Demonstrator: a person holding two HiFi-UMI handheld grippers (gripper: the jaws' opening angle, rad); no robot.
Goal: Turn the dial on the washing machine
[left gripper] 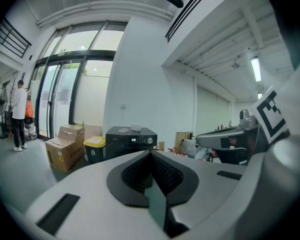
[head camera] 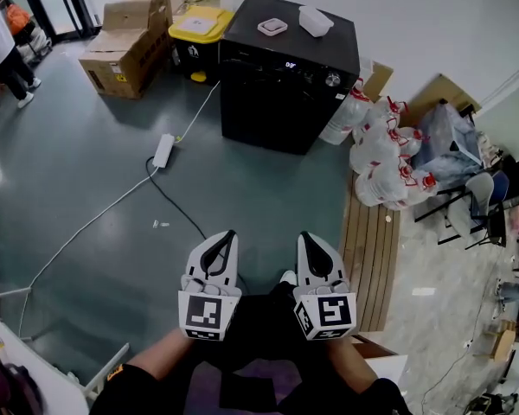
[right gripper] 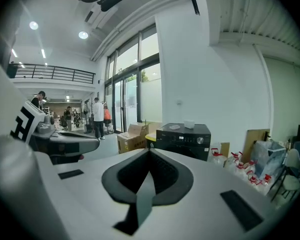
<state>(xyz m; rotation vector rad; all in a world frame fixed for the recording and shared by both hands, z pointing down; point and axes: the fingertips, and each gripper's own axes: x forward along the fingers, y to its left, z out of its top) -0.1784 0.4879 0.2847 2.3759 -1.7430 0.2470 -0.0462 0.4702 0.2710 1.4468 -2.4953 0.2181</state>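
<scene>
Two shut, empty grippers face the washing machine point(head camera: 281, 85) from well across the floor point(head camera: 86, 162).
The left gripper point(head camera: 229, 234) and right gripper point(head camera: 303, 236) are held side by side, each with its jaws pressed together on nothing; the black machine stands straight ahead of both tips, well apart from them; its dial point(head camera: 332, 79) sits at the front's upper right; plastic jugs point(head camera: 381, 158) crowd just beside it.

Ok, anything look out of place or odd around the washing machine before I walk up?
A power strip and its cables lie loose on the floor before the washing machine, left of its front: a possible trip hazard. Plastic jugs are heaped beside it on the picture's right. No spill or damage shows.
</scene>
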